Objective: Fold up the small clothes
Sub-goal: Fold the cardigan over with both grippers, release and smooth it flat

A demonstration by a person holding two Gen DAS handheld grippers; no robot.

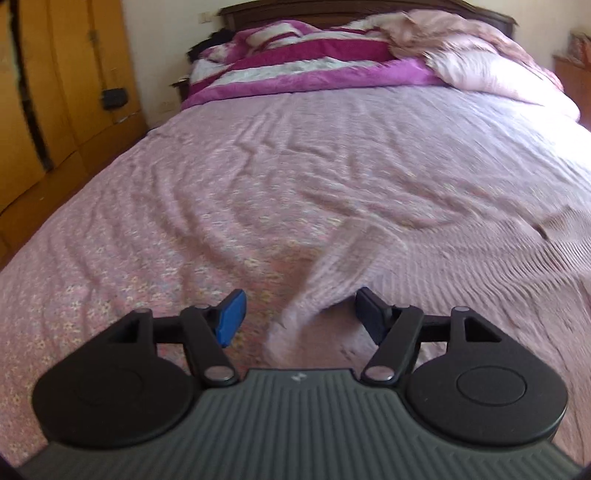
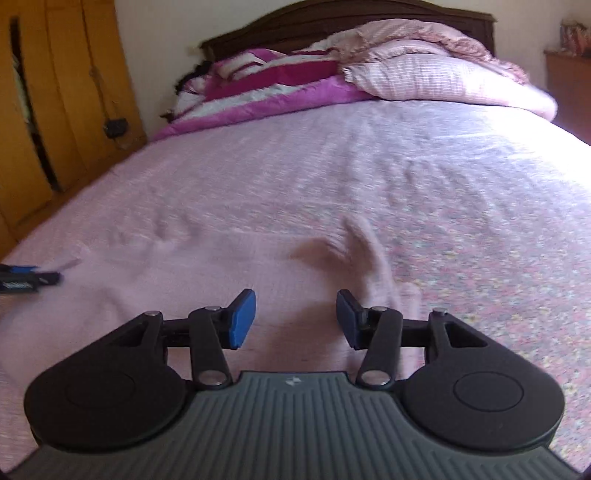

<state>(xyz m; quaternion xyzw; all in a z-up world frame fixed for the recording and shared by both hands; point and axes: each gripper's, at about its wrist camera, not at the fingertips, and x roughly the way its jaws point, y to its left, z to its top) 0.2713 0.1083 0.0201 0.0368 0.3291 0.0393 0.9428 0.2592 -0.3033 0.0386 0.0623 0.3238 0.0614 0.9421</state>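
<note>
Left wrist view: left gripper (image 1: 297, 317) fingers parted, pink garment (image 1: 332, 273) loose between them at lower centre; right gripper (image 2: 295, 319) likewise parted over its cloth; a fold looks just laid on the bed (image 1: 258, 147); next, regrasp an edge.

We see a pale pink knitted garment (image 1: 461, 266) with fine ribbed lines, and it lies on a pink bed sheet (image 1: 166, 266) with a small yellow and white flower print. The blanket (image 1: 295, 62) at the head of the bed has magenta, white and purple stripes. Beside it the pillow (image 2: 424, 77) is light pink with thin stripes. The headboard (image 2: 332, 18) is dark brown, and the wardrobe (image 1: 55, 92) is yellow-orange wood. The left gripper (image 1: 299, 314) and the right gripper (image 2: 295, 319) are black, with blue pads (image 2: 242, 319) and grey ribbed bodies.
</note>
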